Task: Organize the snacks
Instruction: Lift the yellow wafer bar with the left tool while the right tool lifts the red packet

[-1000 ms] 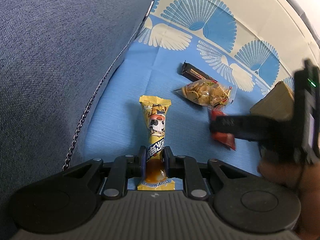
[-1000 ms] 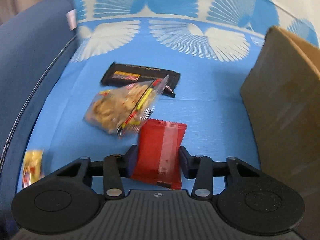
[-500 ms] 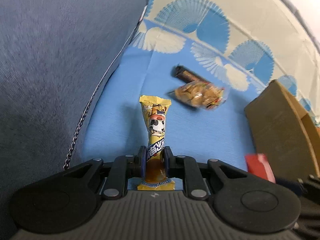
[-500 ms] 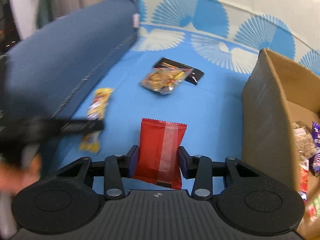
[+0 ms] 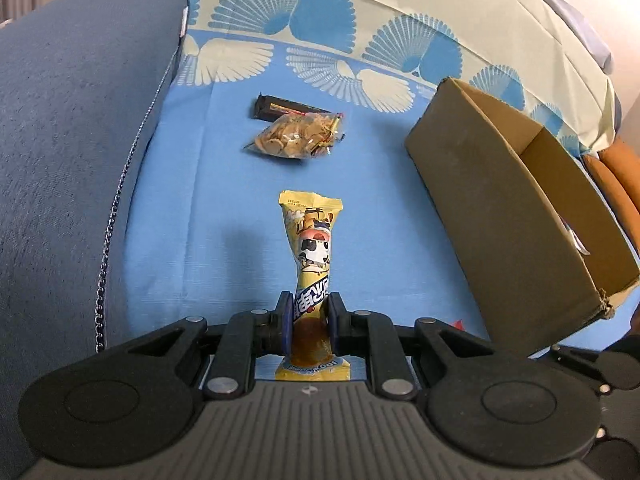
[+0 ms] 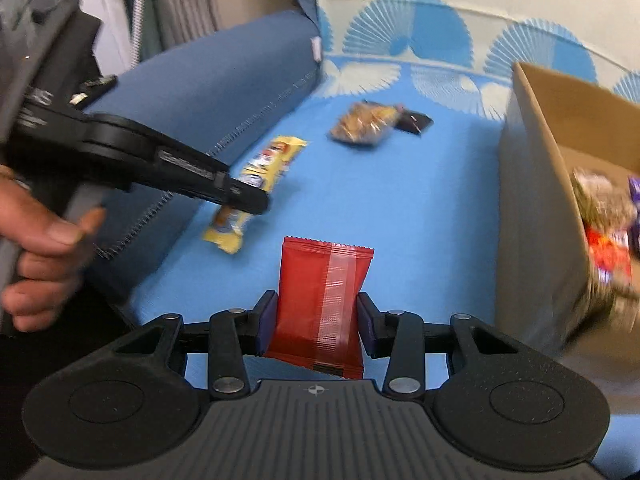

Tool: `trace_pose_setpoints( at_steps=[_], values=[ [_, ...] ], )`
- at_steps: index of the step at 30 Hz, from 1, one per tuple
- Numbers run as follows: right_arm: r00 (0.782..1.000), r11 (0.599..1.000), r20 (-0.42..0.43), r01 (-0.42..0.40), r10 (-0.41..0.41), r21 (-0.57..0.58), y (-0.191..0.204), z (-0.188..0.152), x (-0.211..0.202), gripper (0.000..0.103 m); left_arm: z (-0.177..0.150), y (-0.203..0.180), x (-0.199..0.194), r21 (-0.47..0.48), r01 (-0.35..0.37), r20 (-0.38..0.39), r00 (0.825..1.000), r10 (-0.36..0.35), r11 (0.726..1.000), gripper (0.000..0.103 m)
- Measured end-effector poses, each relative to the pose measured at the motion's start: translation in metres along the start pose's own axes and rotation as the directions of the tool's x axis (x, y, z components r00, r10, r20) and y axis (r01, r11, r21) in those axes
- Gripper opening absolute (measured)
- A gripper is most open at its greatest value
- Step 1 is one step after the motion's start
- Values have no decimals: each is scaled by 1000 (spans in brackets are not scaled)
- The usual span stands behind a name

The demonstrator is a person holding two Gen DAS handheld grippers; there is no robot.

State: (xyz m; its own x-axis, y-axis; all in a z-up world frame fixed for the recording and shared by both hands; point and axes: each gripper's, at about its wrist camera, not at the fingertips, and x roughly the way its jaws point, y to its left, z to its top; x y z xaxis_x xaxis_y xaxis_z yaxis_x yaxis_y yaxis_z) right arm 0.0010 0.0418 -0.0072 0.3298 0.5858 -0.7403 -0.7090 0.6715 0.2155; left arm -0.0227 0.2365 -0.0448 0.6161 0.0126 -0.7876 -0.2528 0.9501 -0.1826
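Far left: blue sofa arm (image 5: 72,128), its stitched seam marking the left edge of the sheet (image 5: 224,184). Just inside that seam, left gripper (image 5: 309,322) clamped on the lower part of a yellow bar (image 5: 312,248), wrapper sticking out ahead of the pads and lifted off the sheet, with a faint shadow on the sheet to its left. Seen from the right wrist: same bar (image 6: 260,172) close to the seam, left hand (image 6: 44,236) wrapped round the handle. Toward the back edge, near the fan print: cracker bag (image 5: 298,138) lying flat, overlapping a black bar (image 5: 280,108) behind it. Open blue sheet between those two and the grippers, and a clear strip across to the box. Middle: right gripper (image 6: 317,322) closed on a red packet (image 6: 322,300), pads pressing both sides, packet upright and clear of the sheet. Right: cardboard box (image 6: 532,216) on the sheet's right side, top open, near wall facing the red packet, blurred snacks (image 6: 608,240) inside. Box rim (image 5: 516,152) well apart from the yellow bar.
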Motion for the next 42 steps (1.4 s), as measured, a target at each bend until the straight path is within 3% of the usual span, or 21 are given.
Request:
trace_pose_setpoints(
  at_steps=[13, 42],
  values=[
    [996, 998, -74, 47, -50, -42, -1, -16, 27, 45, -3, -5, 37, 35, 1, -181, 984, 5, 999, 19],
    [989, 996, -120, 89, -86, 20, -14, -19, 32, 48, -4, -9, 39, 68, -9, -191, 981, 22, 998, 24]
  ],
)
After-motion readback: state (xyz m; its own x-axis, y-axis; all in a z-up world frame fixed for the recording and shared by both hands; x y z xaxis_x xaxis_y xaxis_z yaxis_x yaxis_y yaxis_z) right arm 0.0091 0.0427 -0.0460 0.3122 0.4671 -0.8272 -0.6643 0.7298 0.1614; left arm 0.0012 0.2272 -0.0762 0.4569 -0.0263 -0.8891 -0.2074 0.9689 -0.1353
